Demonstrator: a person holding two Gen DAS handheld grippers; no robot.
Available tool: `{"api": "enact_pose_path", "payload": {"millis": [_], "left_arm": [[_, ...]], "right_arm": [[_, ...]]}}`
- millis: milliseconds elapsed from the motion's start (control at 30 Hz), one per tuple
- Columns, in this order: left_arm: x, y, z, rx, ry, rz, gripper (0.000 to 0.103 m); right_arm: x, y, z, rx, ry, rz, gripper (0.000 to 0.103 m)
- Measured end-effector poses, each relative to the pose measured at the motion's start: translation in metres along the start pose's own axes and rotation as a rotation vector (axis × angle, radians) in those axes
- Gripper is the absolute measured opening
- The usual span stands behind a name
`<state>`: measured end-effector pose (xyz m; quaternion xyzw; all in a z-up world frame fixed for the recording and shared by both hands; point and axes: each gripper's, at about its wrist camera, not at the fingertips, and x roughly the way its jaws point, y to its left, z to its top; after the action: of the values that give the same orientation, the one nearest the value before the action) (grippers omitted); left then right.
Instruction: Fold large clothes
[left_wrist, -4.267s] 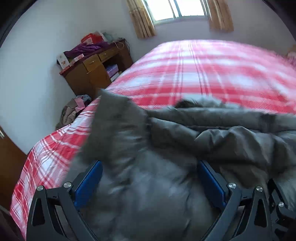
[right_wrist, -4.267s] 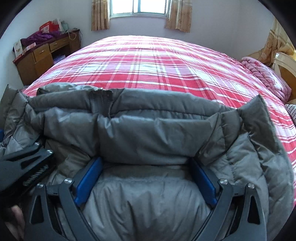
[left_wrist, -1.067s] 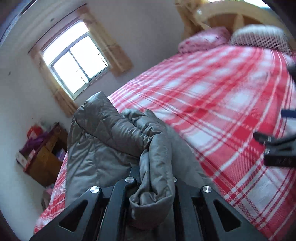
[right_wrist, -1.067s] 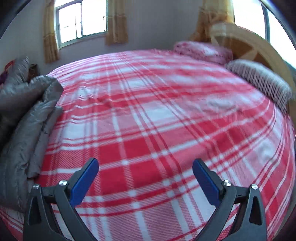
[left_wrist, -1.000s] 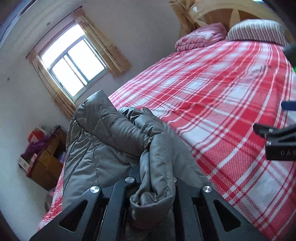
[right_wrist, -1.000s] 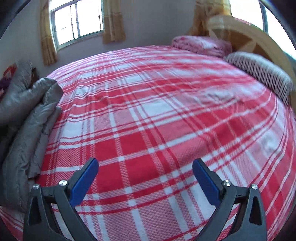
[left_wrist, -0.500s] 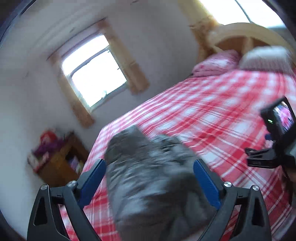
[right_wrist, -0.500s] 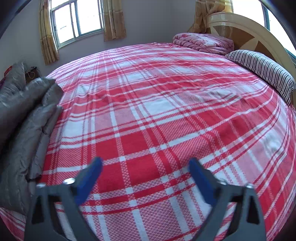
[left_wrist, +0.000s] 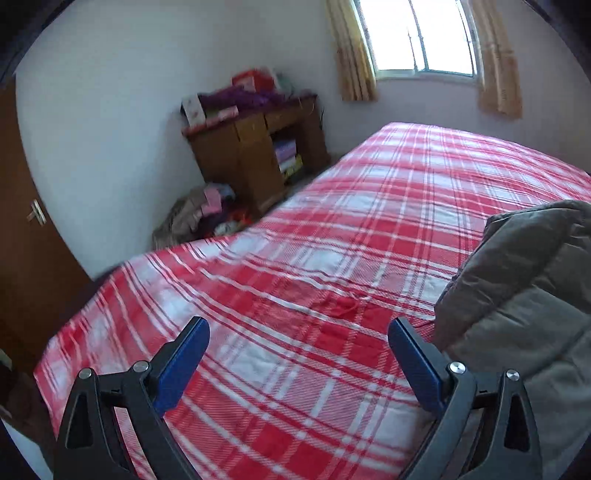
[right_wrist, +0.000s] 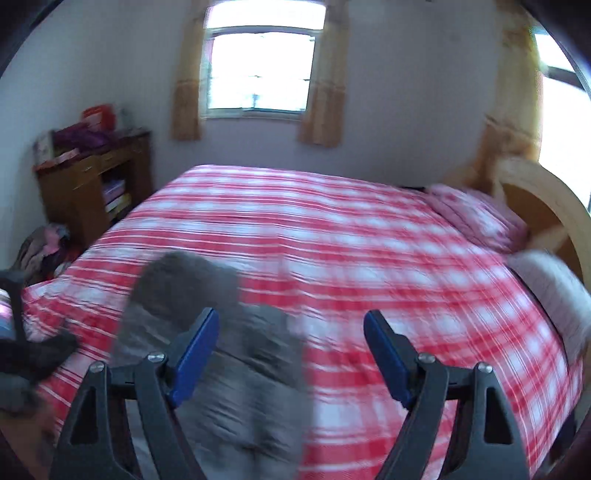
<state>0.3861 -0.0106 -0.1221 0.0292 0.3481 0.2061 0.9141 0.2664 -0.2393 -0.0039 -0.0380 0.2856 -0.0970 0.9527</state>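
1. Fingers: the left gripper has its blue pads spread wide, with only bedspread between them; it holds nothing. Its jaws have just been opening, letting go of the coat. The right gripper has its pads parted somewhat less wide, having just closed a little; nothing is pressed between them.
2. Bed: the red-and-white checked bedspread fills most of both views. A wooden headboard and a pink folded quilt stand at the far right in the right wrist view.
3. Coat: the grey padded coat lies bundled on the bedspread near its front edge. In the left wrist view it lies just beside and outside the right-hand pad, not between the pads. In the right wrist view the coat lies low and left, under and behind the left-hand pad; blur hides its outline.
4. Deciding relation: the coat lies between the two grippers, to the right of the left one and to the left of the right one. Its long axis appears to run away from the cameras. Which gripper is nearer cannot be judged.
5. Desk: a wooden desk stands against the far wall, well apart from the coat.
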Motion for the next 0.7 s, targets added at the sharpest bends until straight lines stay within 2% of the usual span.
{"api": "enact_pose_path", "payload": {"millis": [100,167,267,400,567,700], "left_arm": [[0.009,-0.013,-0.004,0.003,0.016,-0.044,0.098],[0.009,-0.022,-0.004,0.015,0.009,-0.073,0.098],[0.005,-0.045,-0.004,0.043,-0.016,-0.143,0.098],[-0.016,-0.085,-0.009,0.142,-0.075,-0.168,0.098],[-0.029,-0.117,-0.018,0.207,-0.092,-0.175,0.098],[-0.030,-0.138,-0.026,0.255,-0.095,-0.160,0.098]], "right_arm": [[0.033,0.052,0.013,-0.038,0.031,0.023,0.079],[0.060,0.064,0.005,-0.029,0.069,0.031,0.074],[0.089,0.064,-0.020,-0.015,0.102,0.018,0.074],[0.113,0.041,-0.061,-0.009,0.140,-0.032,0.074],[0.120,0.007,-0.077,0.039,0.144,-0.049,0.074],[0.128,-0.014,-0.084,0.100,0.151,-0.020,0.074]]}}
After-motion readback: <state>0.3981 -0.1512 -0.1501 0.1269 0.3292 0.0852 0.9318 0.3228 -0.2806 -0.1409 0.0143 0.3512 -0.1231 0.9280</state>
